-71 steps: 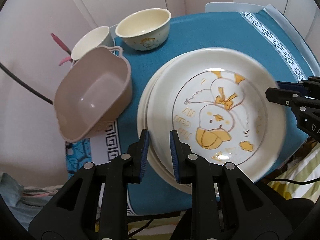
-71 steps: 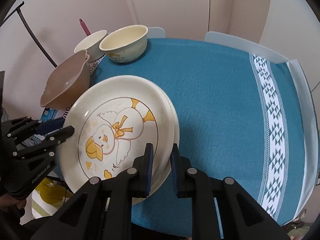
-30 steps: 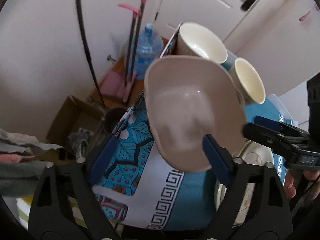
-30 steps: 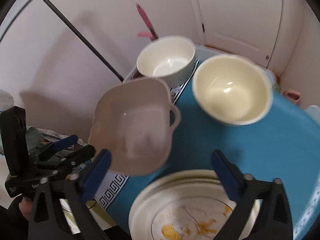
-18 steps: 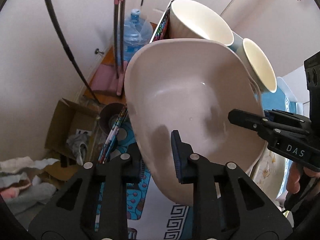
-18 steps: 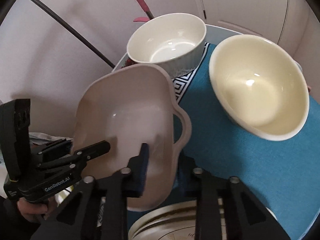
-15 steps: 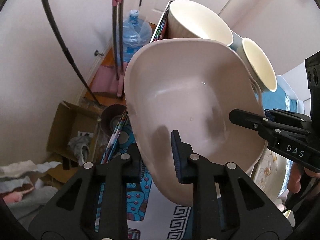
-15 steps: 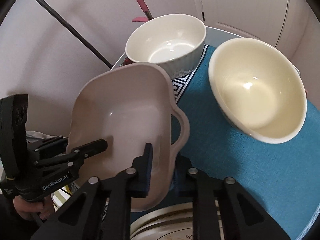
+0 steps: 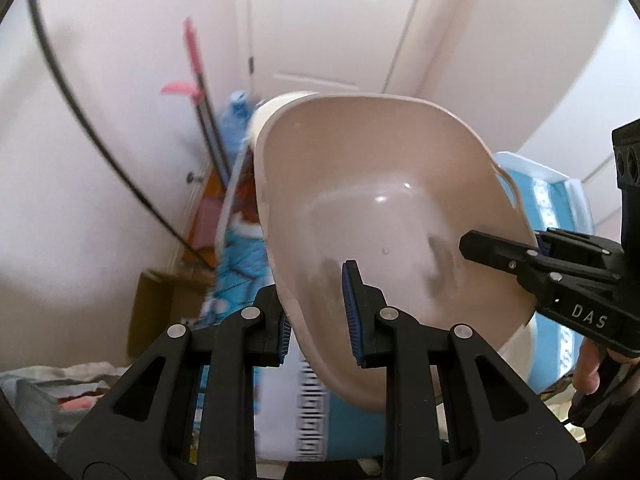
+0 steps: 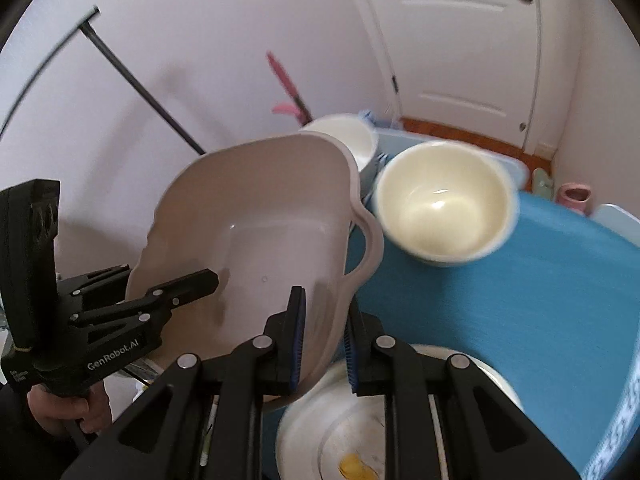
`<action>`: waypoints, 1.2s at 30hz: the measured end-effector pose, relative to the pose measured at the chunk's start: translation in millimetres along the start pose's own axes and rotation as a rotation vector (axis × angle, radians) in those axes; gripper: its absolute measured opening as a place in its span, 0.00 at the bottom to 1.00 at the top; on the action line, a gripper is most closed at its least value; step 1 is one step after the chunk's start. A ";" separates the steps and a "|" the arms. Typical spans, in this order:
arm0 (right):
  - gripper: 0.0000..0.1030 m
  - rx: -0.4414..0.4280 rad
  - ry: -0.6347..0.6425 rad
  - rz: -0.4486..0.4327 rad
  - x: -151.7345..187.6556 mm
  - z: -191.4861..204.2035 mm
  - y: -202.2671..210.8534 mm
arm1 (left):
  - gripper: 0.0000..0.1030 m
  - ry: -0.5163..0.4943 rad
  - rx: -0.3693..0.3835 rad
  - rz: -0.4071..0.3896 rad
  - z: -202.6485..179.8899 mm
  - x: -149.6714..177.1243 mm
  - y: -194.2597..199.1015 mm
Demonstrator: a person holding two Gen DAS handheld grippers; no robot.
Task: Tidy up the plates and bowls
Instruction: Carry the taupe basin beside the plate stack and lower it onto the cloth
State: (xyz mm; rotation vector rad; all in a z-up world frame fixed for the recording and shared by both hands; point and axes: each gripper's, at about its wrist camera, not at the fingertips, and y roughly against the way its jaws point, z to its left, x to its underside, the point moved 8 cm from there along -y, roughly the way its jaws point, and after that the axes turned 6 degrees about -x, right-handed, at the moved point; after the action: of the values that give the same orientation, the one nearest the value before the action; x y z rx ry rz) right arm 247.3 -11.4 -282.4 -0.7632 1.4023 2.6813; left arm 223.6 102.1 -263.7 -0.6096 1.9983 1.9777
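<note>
A beige plastic basin with handles (image 9: 380, 200) (image 10: 256, 232) is held in the air, tilted, by both grippers. My left gripper (image 9: 318, 312) is shut on its near rim; it also shows in the right wrist view (image 10: 176, 284). My right gripper (image 10: 322, 336) is shut on the opposite rim, by a handle; it also shows in the left wrist view (image 9: 500, 252). A cream bowl (image 10: 444, 200) and a white bowl (image 10: 348, 132) stand on the blue tablecloth (image 10: 520, 300). The stacked duck plates (image 10: 360, 432) lie under my right gripper.
A white door (image 9: 332, 20) and pale walls stand behind. A pink-handled mop (image 9: 196, 80) and a blue water bottle (image 9: 236, 120) stand by the wall. A cardboard box (image 9: 160, 308) lies on the floor left of the table.
Both grippers went from the plate stack to the basin, opened, then shut on its rims. Since half a second ago the basin has risen off the table and tilted.
</note>
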 end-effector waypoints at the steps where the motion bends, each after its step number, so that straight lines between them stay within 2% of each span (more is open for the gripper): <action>1: 0.16 0.008 -0.004 -0.013 2.8 -3.2 9.3 | 0.20 -0.013 0.008 -0.008 -10.7 -0.7 4.9; 7: 0.16 0.095 -0.076 -0.093 42.6 -48.5 94.2 | 0.20 -0.108 0.099 -0.026 -106.9 9.5 22.5; 12: 0.16 0.195 -0.158 -0.130 90.4 -109.7 163.3 | 0.20 -0.193 0.191 -0.013 -196.9 30.8 23.1; 17: 0.16 0.272 -0.229 -0.134 134.0 -165.6 206.3 | 0.20 -0.256 0.264 0.032 -278.9 61.7 6.5; 20: 0.16 0.297 -0.278 -0.123 159.2 -200.3 217.9 | 0.20 -0.282 0.292 0.077 -314.7 79.8 -11.6; 26: 0.16 0.300 -0.353 -0.111 194.2 -248.2 208.2 | 0.20 -0.328 0.290 0.135 -352.7 106.9 -47.4; 32: 0.16 0.290 -0.376 -0.104 212.6 -269.9 200.6 | 0.20 -0.354 0.271 0.166 -367.8 121.5 -71.9; 36: 0.16 0.270 -0.388 -0.103 220.2 -276.9 197.0 | 0.20 -0.371 0.255 0.152 -374.0 120.5 -78.7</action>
State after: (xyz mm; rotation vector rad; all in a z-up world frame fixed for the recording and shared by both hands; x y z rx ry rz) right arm 120.4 -388.4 -357.9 -0.2664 1.5232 2.3273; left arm 193.9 -281.5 -376.0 -0.0283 2.0548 1.7167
